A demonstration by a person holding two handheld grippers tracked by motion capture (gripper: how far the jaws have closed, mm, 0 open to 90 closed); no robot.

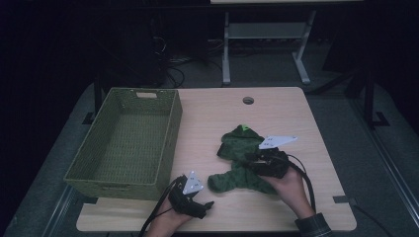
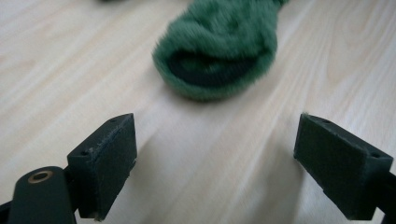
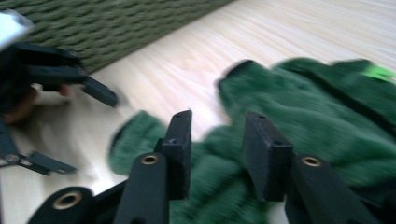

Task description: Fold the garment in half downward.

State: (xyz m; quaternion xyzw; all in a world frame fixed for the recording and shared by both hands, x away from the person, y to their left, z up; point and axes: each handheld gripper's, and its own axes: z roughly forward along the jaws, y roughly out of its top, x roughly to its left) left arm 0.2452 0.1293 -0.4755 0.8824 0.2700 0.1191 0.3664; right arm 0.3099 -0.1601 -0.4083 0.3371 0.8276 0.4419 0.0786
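The right gripper [image 3: 217,156], low in its own view, has its fingers [image 3: 180,149] partly closed over the green fleece garment [image 1: 239,163], fabric between them but no firm pinch evident. The left gripper [image 1: 207,206], at the lower middle of the high view, has its fingers [image 2: 105,163] spread wide and empty, aimed at the sleeve cuff [image 2: 217,56]. The garment lies on the counter [image 1: 286,113], right of the green basket [image 1: 123,143]. The step would likely go best with the left fingers straddling the cuff before closing.
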